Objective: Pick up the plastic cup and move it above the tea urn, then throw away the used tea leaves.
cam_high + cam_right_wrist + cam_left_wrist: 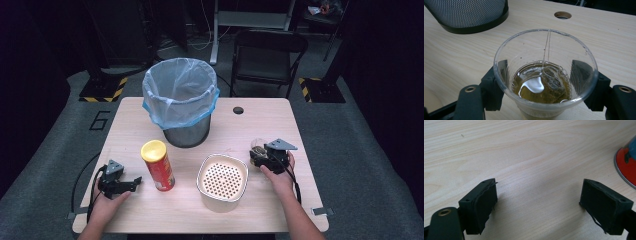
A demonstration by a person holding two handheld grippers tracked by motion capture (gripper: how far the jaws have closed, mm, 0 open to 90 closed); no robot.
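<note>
My right gripper has a clear plastic cup between its jaws, one black pad on each side of the cup wall, closed up against it. The cup is thin and see-through, its rim slightly out of round. It holds amber liquid, about a third full, with a tea bag sunk in it. The bag's string runs up the inside wall and over the far rim. Light glints off the liquid surface. The cup is upright; I can't tell whether its base touches the table.

From the high view, the right gripper and cup sit at the right side of the table, just right of the cream container with a perforated lid. My right hand is behind the gripper.

My left gripper is spread wide, with nothing between the pads, low over bare wood. The red base of the chip can shows at the right edge of that view, apart from the jaw. In the high view, the left gripper is at the near left of the table, beside the red chip can with its yellow lid, not touching it.

The mesh bin with a blue liner stands at the far middle of the table, well apart from the cup. Its mesh wall shows top left in the right gripper view, and a cable hole lies past the cup.
</note>
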